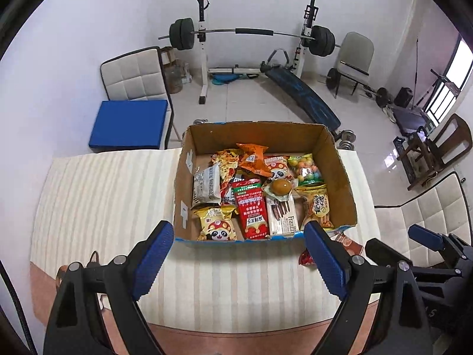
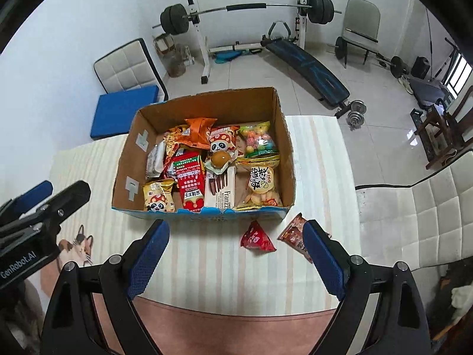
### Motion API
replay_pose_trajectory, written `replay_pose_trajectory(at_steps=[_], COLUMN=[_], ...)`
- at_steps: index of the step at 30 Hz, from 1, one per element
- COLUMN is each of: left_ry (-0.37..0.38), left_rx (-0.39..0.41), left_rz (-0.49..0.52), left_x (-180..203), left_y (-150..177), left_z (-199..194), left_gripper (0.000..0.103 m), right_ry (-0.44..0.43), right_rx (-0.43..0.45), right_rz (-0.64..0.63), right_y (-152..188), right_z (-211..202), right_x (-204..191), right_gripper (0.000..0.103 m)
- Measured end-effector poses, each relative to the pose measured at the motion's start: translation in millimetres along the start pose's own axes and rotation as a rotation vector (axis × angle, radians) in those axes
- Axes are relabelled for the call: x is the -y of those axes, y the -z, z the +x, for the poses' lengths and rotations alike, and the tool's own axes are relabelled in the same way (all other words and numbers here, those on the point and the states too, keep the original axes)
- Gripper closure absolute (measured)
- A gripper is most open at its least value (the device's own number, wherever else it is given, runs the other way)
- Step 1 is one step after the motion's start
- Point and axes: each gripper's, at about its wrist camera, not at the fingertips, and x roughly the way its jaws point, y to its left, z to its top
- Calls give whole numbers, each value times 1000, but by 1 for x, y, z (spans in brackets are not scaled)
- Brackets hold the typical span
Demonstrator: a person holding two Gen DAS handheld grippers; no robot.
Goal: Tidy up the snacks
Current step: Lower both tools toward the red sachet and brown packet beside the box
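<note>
From my left camera I see the left tongs [image 1: 239, 254] held low over the near edge of the surface [image 1: 103, 195], angled down and forward, released wide with nothing between the ribbed blue pads [image 1: 153, 260]. My right tongs [image 2: 236, 254] sit in the same pose beside them, also spread wide and empty, their black frames ending in textured blue pads [image 2: 323, 259]. The surface wears a pale cloth with soft cream stripes, and a cartoon cat print [image 2: 78, 244] shows near its left edge. Just ahead of my right tongs two loose snacks lie on the cloth: a red triangular packet [image 2: 256, 238], roughly centred between the open pads but a little beyond them, and a reddish-brown wrapper [image 2: 295, 232] whose far side is hidden behind the right pad. From the left camera those two are mostly hidden behind the right-hand pad. Just past them stands a cardboard box [image 2: 204, 105], open-topped, with a torn blue-printed front lip, directly ahead of both tongs. It is crowded with glossy packets: a yellow panda bag [image 1: 217, 226] in the near left corner, a red sachet [image 1: 252, 211] beside it, a white biscuit-stick carton [image 1: 282, 214], an orange bag [image 1: 254, 155] toward the back, a clear pouch of coloured balls [image 1: 306, 168] at the far right. Beyond the surface, a barbell rack [image 1: 251, 32] stands against the white wall.
</note>
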Motion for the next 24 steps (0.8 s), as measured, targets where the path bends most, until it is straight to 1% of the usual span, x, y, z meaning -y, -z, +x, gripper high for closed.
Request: replay_pose_trajectory(at_steps=[2, 4, 7, 9, 11, 14, 15, 16, 17, 19, 22, 24], left_ry=[-13, 2, 46, 85, 133, 142, 142, 138, 134, 122, 104, 91], left_rx=[3, -2, -13, -20, -68, -148, -185, -204, -224, -269, -314, -342], left_rz=[0, -5, -22, -34, -45, -49, -52, -56, -57, -54, -39, -32], left_x=[4, 9, 19, 27, 40, 58, 66, 71, 76, 85, 96, 100], left_y=[6, 12, 20, 27, 33, 41, 45, 48, 52, 60, 74, 82], left_z=[-1, 3, 16, 27, 48, 80, 97, 107, 117, 138, 161, 171], left_gripper=[13, 13, 13, 13, 13, 13, 13, 13, 13, 13, 13, 13], right_ry=[-16, -22, -17, -14, -7, -6, -10, -26, -40, -33, -19, 14], right_rx=[-3, -13, -43, -83, -124, -184, -209, -233, -250, -303, -374, -411], right_rz=[24, 48, 100, 148, 176, 201, 202, 197, 187, 116, -31, -121], right_y=[5, 10, 20, 29, 35, 42, 44, 44, 45, 44, 42, 42], right_z=[-1, 3, 15, 30, 47, 79, 93, 107, 118, 146, 182, 204], right_x=[8, 20, 46, 69, 89, 116, 125, 131, 136, 140, 133, 129], right_gripper=[9, 9, 9, 9, 9, 9, 9, 9, 9, 9, 9, 9])
